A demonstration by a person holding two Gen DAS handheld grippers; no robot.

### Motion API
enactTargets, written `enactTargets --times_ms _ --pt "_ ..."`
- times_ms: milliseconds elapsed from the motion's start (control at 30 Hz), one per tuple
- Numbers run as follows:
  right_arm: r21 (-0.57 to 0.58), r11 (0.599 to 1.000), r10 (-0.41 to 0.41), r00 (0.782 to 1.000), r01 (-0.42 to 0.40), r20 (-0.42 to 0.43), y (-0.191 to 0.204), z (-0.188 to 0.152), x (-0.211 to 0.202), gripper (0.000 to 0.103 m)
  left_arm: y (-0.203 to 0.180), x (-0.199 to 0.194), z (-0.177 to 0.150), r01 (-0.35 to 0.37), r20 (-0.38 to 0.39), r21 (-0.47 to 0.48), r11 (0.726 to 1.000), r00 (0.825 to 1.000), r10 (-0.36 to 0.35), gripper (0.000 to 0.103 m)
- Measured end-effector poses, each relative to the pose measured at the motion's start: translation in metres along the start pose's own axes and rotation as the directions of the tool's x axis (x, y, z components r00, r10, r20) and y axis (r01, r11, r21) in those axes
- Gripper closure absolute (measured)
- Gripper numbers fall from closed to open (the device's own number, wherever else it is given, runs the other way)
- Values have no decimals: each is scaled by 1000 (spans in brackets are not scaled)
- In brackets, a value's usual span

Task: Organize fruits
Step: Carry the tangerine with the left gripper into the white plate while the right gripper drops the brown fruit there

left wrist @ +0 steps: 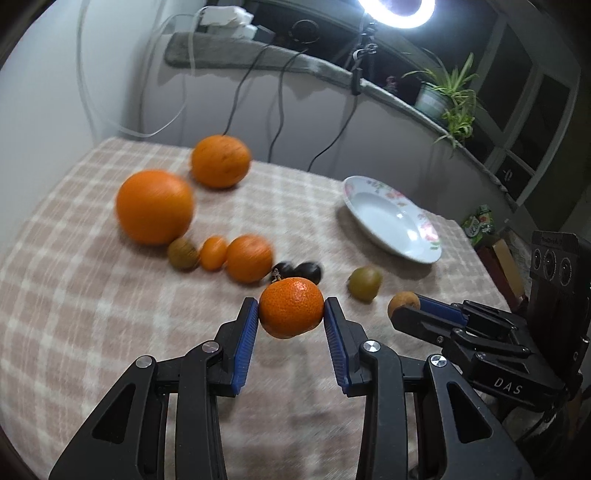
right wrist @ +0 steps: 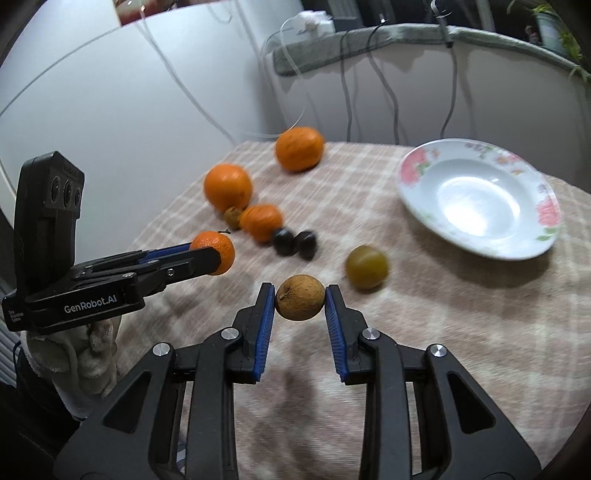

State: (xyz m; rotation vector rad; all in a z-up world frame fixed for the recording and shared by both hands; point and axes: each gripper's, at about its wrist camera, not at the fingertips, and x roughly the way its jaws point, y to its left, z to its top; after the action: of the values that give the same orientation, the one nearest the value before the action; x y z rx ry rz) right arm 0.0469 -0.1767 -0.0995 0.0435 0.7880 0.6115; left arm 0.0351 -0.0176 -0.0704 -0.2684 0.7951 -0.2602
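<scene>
My left gripper [left wrist: 291, 314] is shut on a mandarin [left wrist: 291, 313] and holds it above the checked tablecloth; it also shows in the right wrist view [right wrist: 212, 253]. My right gripper [right wrist: 300, 298] is shut on a small brown fruit [right wrist: 300, 297], also seen in the left wrist view [left wrist: 403, 302]. On the cloth lie two large oranges [left wrist: 154, 206] [left wrist: 220, 161], a mandarin [left wrist: 249, 258], a tiny orange fruit [left wrist: 213, 252], a greenish-brown fruit [left wrist: 181, 254], two dark chestnuts [left wrist: 298, 272] and a green fruit [left wrist: 364, 283]. A white flowered plate [right wrist: 476, 197] stands empty at the right.
The checked tablecloth [left wrist: 92, 314] covers the table. Cables hang down the white wall behind [left wrist: 280, 107]. A potted plant [left wrist: 443, 96] and a ring light [left wrist: 395, 11] are at the back right. The table's right edge is near the plate [left wrist: 391, 218].
</scene>
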Motion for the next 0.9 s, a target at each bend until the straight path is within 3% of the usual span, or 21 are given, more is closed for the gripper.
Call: enactTargets --times_ms 567,900 --pt "73 984 -165 984 160 70 -81 31 -27 74 -66 54 46 115 -14 132 985 993 -114 68" --pt "73 967 -249 967 246 45 -120 48 -15 74 -96 97 65 110 -51 195 975 993 -102 68"
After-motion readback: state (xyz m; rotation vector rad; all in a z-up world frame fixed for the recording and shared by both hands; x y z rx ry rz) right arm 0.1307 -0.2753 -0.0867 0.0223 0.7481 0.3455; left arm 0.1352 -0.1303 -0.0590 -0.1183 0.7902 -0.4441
